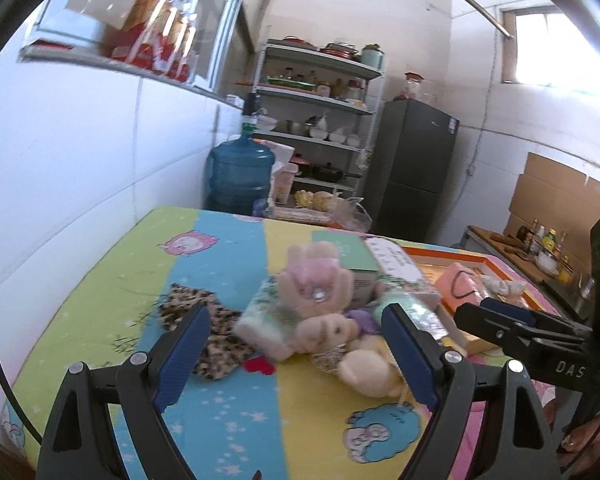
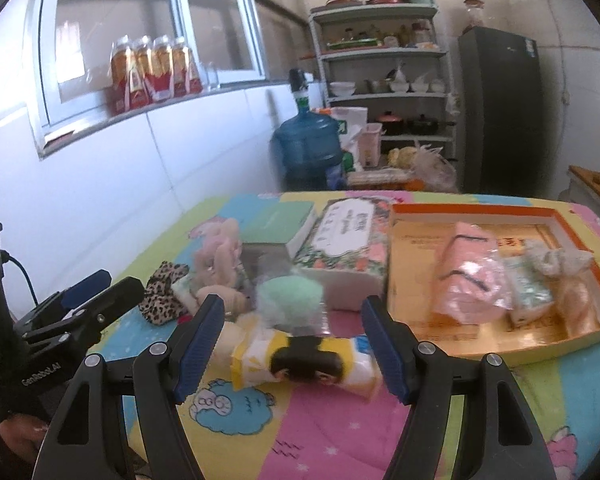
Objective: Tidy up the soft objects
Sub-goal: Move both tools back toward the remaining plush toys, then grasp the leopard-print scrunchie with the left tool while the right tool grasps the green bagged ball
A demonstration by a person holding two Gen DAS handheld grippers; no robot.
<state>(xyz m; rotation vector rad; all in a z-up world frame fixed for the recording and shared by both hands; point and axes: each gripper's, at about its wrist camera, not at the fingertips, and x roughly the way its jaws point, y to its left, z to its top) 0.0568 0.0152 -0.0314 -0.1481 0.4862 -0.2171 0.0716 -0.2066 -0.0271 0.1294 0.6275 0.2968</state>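
Currently both grippers are spread wide and holding nothing. The left gripper (image 1: 296,354) hovers low over the table (image 1: 100,280), its blue pads bracketing a pile of plush toys (image 1: 320,300) without touching them; the right gripper (image 2: 294,346) brackets a yellow tissue pack (image 2: 304,360) lying flat on the cartoon-print tablecloth, contact not discernible. Motion blur smears the pile, so individual toys are hard to separate; a mint-green fluffy item (image 2: 290,294) sits behind the tissue pack, partly hiding the plush. A leopard-print cloth (image 1: 216,324) lies left of the pile. On the far right, an orange-rimmed tray (image 2: 400,208) already holds a pink pouch (image 2: 472,280), a small tissue pack (image 2: 528,296) and a pale plush (image 2: 560,264). A floral tissue box (image 2: 348,248) and a green box (image 2: 280,224) stand between pile and tray. A water jug (image 2: 308,144), shelves (image 2: 380,56) and a fridge (image 2: 504,108) stand behind.
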